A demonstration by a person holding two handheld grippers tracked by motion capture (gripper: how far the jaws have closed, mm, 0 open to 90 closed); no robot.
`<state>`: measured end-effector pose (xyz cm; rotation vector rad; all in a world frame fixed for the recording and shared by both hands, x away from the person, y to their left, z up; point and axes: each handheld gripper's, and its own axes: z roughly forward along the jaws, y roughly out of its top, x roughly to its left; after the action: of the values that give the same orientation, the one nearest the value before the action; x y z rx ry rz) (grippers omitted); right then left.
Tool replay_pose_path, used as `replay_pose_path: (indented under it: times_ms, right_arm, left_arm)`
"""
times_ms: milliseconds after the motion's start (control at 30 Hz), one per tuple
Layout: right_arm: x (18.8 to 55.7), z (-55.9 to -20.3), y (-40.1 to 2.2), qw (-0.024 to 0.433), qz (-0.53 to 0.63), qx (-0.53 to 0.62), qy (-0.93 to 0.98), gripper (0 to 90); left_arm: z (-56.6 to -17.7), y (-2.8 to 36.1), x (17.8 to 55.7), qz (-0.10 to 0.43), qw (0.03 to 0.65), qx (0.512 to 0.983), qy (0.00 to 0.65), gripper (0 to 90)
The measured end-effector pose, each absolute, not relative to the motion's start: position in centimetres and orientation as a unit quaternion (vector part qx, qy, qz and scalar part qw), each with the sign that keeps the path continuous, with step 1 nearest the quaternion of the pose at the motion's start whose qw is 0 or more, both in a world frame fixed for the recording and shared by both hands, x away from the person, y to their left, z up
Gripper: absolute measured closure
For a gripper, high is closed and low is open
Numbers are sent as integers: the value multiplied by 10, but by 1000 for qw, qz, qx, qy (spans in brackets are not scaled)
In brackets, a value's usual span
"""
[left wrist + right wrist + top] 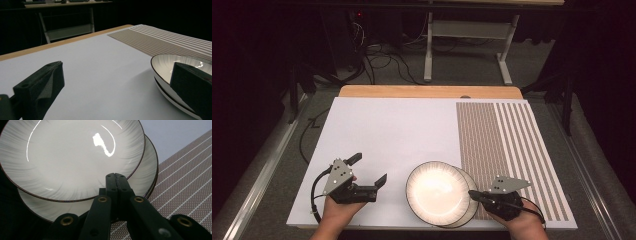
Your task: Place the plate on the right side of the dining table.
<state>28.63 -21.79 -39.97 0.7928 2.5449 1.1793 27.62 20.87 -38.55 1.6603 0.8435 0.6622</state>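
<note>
Two white plates with dark rims lie stacked near the front edge of the white sheet (382, 130). The top plate (437, 192) (72, 157) (165, 63) sits shifted left of the lower plate (472, 207) (147, 175). My right gripper (473, 194) (115, 175) is shut, its jaws pressed together, with the tips over the top plate's right rim; nothing shows between them. Left of the plates, my left gripper (369, 169) (116, 85) stands open over bare sheet, with its right jaw close to the plates.
A brown-and-white striped placemat (512, 145) (187, 177) (160, 40) covers the right side of the sheet, and the lower plate overlaps its left edge. A wooden table edge (427, 91) runs along the back. Beyond it are a metal frame (467, 35) and floor cables (382, 62).
</note>
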Motion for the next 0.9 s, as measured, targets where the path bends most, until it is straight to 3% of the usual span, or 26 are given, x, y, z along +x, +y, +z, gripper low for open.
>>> replay_pose_path:
  times_ms: [900]
  right_arm:
    - [284,-405,-194,108,388,243,882,900]
  left_arm:
    - [-382,206,274,267,566,696,351,0]
